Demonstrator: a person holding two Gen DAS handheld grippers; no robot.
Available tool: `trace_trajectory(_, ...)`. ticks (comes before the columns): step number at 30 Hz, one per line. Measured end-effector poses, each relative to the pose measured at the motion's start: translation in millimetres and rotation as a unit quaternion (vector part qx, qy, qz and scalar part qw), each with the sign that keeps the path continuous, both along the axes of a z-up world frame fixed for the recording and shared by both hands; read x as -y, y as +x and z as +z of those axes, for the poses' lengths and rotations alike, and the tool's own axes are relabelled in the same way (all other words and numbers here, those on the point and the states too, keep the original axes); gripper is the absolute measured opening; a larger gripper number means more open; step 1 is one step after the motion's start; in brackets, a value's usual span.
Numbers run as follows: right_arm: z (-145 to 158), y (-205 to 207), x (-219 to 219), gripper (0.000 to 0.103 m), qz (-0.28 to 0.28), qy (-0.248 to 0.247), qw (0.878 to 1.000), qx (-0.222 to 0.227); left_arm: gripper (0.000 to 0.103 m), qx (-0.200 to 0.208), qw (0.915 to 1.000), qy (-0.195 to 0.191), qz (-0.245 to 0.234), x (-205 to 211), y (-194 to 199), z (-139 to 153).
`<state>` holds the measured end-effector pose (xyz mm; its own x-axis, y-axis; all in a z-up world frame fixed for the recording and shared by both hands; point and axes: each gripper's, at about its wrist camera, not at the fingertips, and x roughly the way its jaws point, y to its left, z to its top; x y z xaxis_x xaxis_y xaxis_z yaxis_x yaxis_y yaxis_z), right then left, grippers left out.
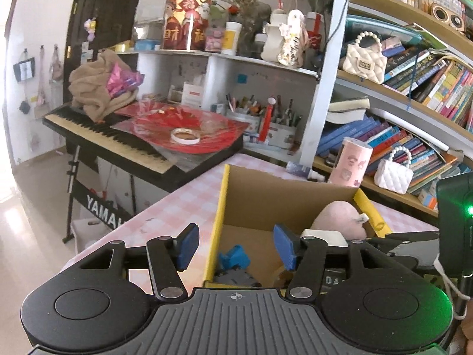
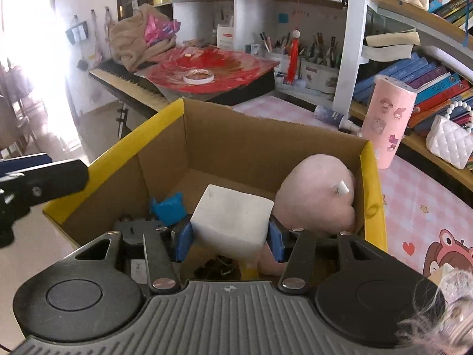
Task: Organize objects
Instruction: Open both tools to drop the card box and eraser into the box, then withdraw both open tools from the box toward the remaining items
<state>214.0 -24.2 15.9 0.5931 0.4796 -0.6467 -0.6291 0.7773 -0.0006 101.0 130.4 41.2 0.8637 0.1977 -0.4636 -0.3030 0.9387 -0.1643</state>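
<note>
While your right claw (image 2: 230, 238) grips the white block (image 2: 232, 217) over the cardboard box (image 2: 248, 145), treat it as light and stiff, held by its flat sides; your left claw (image 1: 235, 247) stands open, empty.

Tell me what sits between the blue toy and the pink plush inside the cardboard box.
In the right wrist view, the white block, clamped in the right gripper, sits between the blue toy and the pink plush inside the cardboard box.
</note>
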Motion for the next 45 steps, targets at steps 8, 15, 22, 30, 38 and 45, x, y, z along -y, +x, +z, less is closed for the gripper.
trace_trajectory(8, 14.6, -23.1, 9.9, 0.062, -0.011, 0.015, 0.999, 0.032, 0.072, 0.006, 1.0, 0.003, 0.004, 0.7, -11.6, 2.5)
trace_trajectory(15, 32.8, -49.6, 32.8, 0.064, -0.048, 0.028, 0.996, 0.076, 0.077, 0.011, 0.9997, -0.001, -0.022, 10.4, -21.5, 3.2)
trace_trajectory(22, 28.2, -80.0, 56.4, 0.064, -0.093, 0.02, 0.993, 0.07, 0.077, -0.012, 0.9984, -0.002, -0.054, 21.7, -36.4, -6.7)
trace_trajectory(30, 13.2, -126.0, 74.8, 0.07, -0.144, 0.007, 0.988, 0.052, 0.078, -0.065, 0.994, -0.002, -0.088, 32.1, -63.8, -21.2)
trace_trajectory(38, -2.1, -169.0, 84.1, 0.073, -0.172, -0.007, 0.985, 0.03, 0.078, -0.08, 0.9899, 0.001, -0.117, 41.4, -92.6, -25.8)
trace_trajectory(45, -5.1, -196.9, 92.1, 0.077, -0.199, -0.006, 0.98, 0.024, 0.082, -0.092, 0.9869, 0.003, -0.133, 46.7, -112.0, -29.4)
